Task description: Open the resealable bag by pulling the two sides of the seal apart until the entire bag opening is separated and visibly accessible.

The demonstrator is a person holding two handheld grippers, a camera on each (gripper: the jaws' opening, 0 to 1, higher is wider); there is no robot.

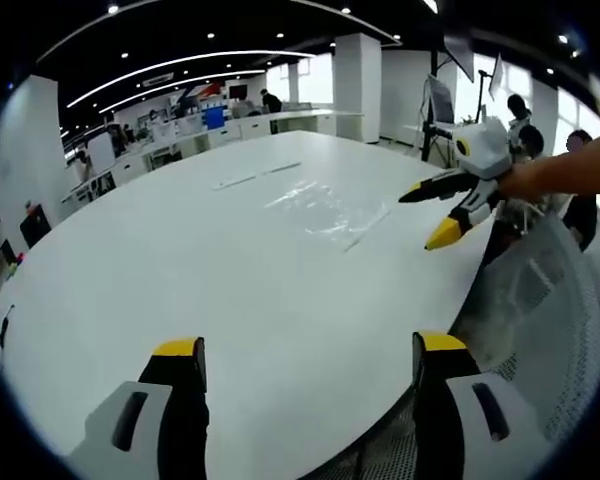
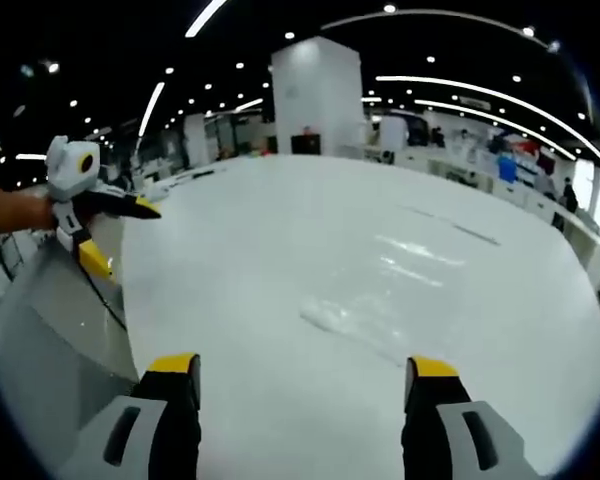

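Clear plastic — the resealable bag [image 1: 325,208] lies flat and untouched mid-table [image 1: 180,260], well beyond both grippers. Left gripper [image 1: 305,365] and right gripper [image 2: 302,385] hover with jaws apart, empty. Approach stage — next, each must pinch one seal side.

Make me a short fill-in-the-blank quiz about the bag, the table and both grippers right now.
1. The clear bag lies flat on the ___ table.
2. The left gripper holds ___.
3. The right gripper has its jaws ___.
4. The jaw tips are coloured ___.

Missing words: white; nothing; open; yellow
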